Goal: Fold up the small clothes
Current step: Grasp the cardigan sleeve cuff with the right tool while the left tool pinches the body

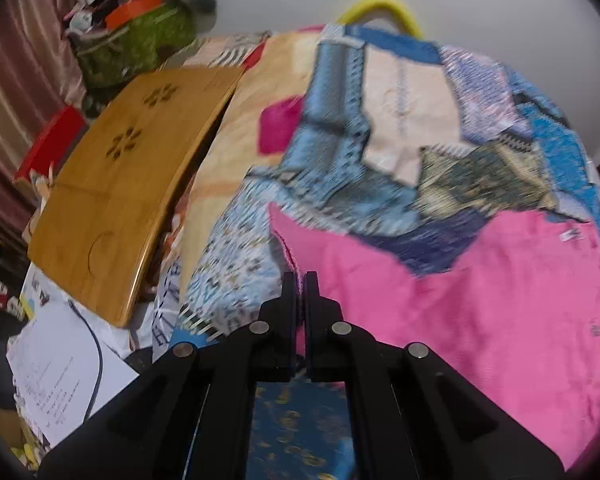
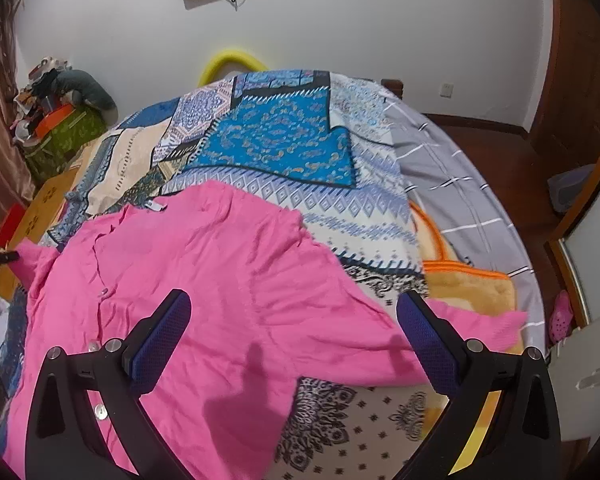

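- Between the left claw (image 1: 300, 280) fingers: an edge of the pink shirt (image 1: 480, 312), pinched by the fully closed jaws.
- Beyond the left claw: patchwork bedspread (image 1: 340, 152); to its left, a wooden board (image 1: 128, 184).
- Below the right claw (image 2: 292, 344): the pink shirt (image 2: 220, 280), spread on the bed, buttons visible.
- Right claw state: jaws wide apart, gripping nothing, above the shirt.

The printing on the white sheet (image 1: 60, 376) is too blurred to read.
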`<state>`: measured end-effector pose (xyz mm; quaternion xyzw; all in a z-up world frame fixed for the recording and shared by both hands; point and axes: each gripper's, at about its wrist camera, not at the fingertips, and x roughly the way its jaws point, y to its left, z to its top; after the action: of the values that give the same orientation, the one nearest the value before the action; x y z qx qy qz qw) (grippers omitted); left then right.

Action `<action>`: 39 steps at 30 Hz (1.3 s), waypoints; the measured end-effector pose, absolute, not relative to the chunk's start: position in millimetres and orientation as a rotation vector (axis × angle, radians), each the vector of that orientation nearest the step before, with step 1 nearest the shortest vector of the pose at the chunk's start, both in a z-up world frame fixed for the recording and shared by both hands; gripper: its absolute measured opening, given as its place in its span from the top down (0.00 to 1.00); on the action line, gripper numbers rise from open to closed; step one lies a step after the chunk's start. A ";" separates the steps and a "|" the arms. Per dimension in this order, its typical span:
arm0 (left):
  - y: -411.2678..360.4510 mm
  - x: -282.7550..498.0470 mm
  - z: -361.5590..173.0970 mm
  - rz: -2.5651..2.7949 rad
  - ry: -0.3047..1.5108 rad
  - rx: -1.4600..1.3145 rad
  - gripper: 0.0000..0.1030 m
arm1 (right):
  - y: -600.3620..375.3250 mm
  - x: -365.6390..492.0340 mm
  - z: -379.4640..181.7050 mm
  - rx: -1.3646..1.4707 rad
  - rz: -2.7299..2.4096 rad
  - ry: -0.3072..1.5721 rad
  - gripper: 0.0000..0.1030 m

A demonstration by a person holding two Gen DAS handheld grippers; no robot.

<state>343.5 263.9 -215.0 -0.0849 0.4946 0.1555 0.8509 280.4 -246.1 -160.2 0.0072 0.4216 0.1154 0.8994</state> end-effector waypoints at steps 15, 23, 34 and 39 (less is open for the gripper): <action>133.7 364.6 -111.0 0.088 0.887 -0.103 0.98 | -273.4 257.7 -135.0 0.014 0.223 0.823 0.01; 62.8 381.1 -123.3 -0.019 0.929 -0.078 0.98 | -304.9 250.9 -148.0 0.010 0.193 0.847 0.01; -4.9 403.1 -171.4 -0.108 1.048 -0.022 0.98 | -368.1 255.6 -191.7 0.105 0.096 0.950 0.01; -16.7 411.4 -189.4 -0.116 1.090 -0.031 0.97 | -385.8 257.6 -210.6 0.144 0.070 0.996 0.02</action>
<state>411.4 -16.7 -189.4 -0.0149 0.5181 -0.0549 0.8534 257.6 -385.8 -210.6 0.0690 0.4773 0.0336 0.8754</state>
